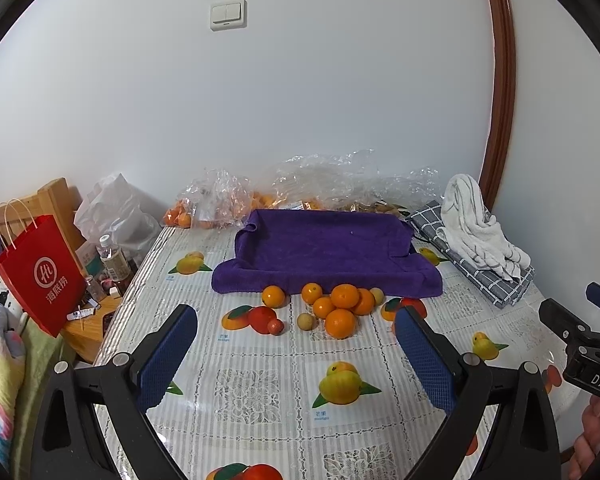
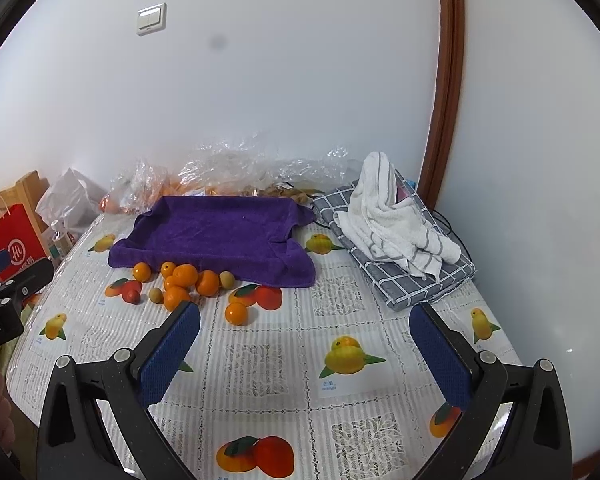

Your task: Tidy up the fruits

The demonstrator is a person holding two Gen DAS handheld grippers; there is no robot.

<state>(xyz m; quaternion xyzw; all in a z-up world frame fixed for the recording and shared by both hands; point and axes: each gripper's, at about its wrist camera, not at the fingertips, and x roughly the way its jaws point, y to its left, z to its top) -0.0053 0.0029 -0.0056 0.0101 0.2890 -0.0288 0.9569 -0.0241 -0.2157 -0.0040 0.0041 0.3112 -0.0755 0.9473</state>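
On the worktop (image 1: pixel 260 420), just in front of the purple towel tray (image 1: pixel 324 248), the fruit cluster (image 1: pixel 340 304) lies dead ahead of the left gripper (image 1: pixel 296 352) and off to the front-left of the right gripper (image 2: pixel 304 344). The cluster runs left-right; the left gripper looks better lined up. Both sets of jaws are spread wide, holding and touching nothing. One orange (image 2: pixel 236 313) sits apart from the cluster, nearest the right gripper's left finger.

Seven loose oranges (image 2: pixel 236 313), two small yellowish fruits (image 1: pixel 306 321), one small red fruit (image 1: pixel 275 326), one purple towel (image 1: pixel 324 254).
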